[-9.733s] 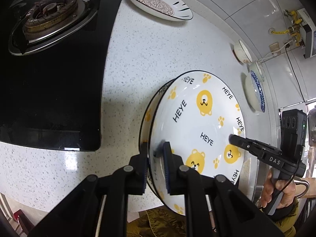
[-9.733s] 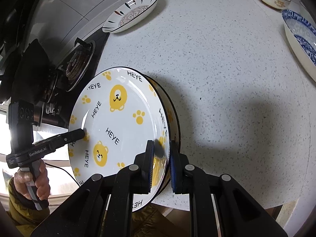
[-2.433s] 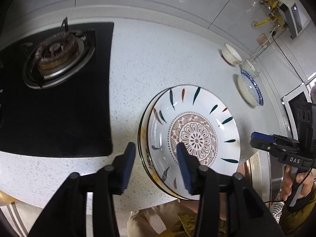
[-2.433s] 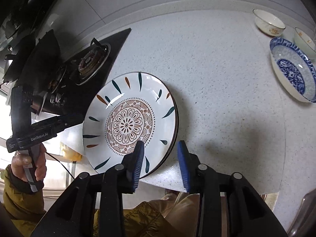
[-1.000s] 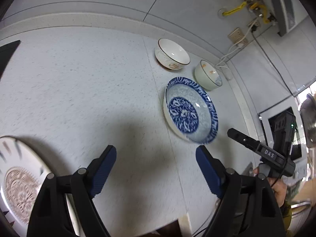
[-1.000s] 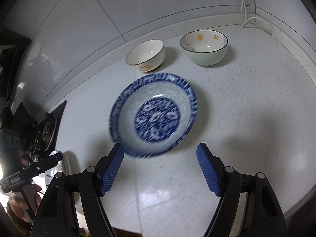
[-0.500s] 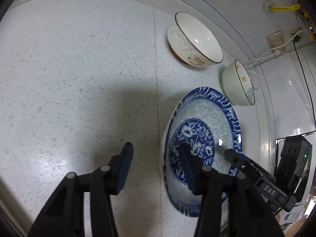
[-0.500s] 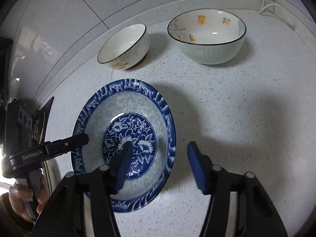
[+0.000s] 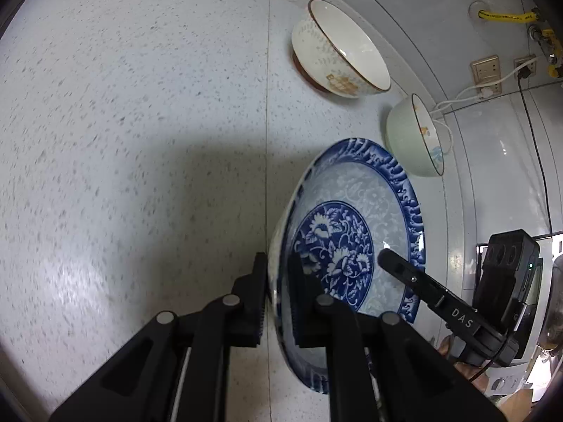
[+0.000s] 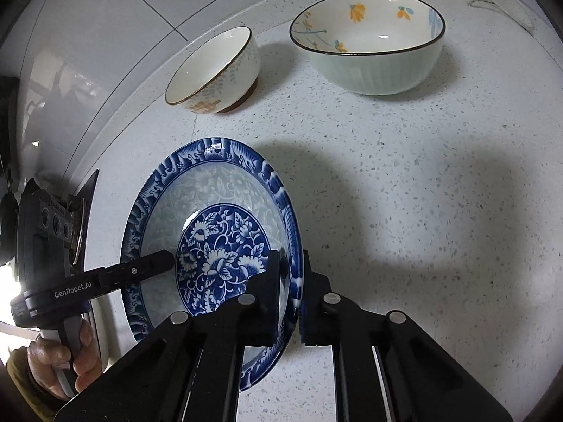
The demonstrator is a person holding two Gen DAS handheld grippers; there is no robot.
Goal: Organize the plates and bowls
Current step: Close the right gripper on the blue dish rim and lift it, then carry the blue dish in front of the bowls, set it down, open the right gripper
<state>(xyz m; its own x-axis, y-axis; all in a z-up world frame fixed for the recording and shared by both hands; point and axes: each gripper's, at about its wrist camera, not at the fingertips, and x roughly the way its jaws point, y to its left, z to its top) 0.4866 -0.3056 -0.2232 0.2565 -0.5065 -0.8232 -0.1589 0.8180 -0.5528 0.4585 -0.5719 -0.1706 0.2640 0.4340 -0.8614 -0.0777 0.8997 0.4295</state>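
A deep blue-and-white floral plate sits on the speckled countertop. My left gripper has its jaws closing on the plate's left rim, one pad inside and one outside, pressing it. My right gripper is closing the same way on the opposite rim, its pads squeezing the wall. Each gripper also shows in the other's view, as the left gripper and the right gripper reaching into the plate. Behind the plate stand a brown-rimmed bowl and a pale green flowered bowl.
A tiled wall with sockets and a white cable runs behind the bowls. A hand holds the left gripper's handle. The stove's dark corner shows at the left edge of the right wrist view.
Both grippers dropped toward the blue plate from wide open, straddled its opposite rims, and their jaws have come together on the rim. The plate and bowls kept their places.
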